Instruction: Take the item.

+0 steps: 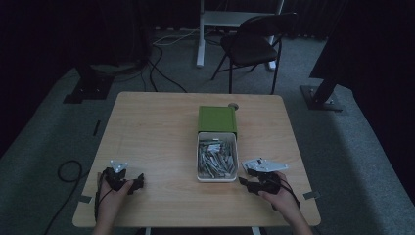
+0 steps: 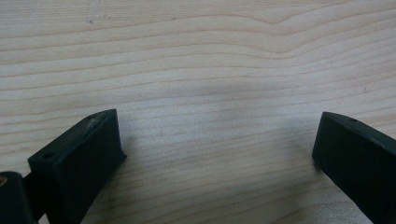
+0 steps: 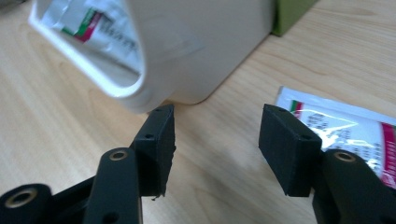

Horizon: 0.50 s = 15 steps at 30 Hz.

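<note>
Resting near the tabletop's front edge, both jaws open
Right gripper beside white bin, sachet released; left gripper empty.

Two grippers, one white tray, one green box, one loose packet.

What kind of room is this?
Probably a dim lab or recording room: one wooden table on grey carpet, cables trailing over the floor, and a black folding chair by a white desk leg.
</note>
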{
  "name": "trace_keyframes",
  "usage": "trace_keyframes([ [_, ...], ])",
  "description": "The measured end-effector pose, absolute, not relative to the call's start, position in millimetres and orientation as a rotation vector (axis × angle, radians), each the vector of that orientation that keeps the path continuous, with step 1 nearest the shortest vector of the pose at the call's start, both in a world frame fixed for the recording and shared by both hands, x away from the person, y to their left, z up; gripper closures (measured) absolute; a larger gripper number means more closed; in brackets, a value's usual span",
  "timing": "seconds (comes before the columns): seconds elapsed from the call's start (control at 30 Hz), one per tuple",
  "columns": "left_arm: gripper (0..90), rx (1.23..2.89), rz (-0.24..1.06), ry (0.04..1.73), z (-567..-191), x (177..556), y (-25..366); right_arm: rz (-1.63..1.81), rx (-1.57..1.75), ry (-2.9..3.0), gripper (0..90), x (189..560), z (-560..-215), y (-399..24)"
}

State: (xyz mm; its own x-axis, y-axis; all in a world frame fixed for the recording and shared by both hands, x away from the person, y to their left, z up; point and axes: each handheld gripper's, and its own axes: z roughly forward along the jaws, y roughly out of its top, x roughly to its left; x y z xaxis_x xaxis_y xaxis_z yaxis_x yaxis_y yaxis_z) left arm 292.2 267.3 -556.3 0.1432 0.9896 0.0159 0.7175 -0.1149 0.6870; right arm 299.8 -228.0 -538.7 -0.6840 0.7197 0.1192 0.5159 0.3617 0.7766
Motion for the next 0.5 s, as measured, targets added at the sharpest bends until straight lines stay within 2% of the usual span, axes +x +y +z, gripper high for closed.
trace_keyframes([
  [0.17, 2.1, 1.895, 0.666, 1.629, -556, 292, 267, 1.253, 1.063, 2.421, 40.9, 298, -543, -227],
  [0.3, 2.1, 1.894, 0.665, 1.629, -556, 292, 267, 1.256, 1.021, 2.454, 34.3, 298, -545, -225],
  [0.5, 2.2, 1.893, 0.666, 1.628, -556, 292, 267, 1.198, 0.913, 2.524, 33.4, 296, -550, -218],
])
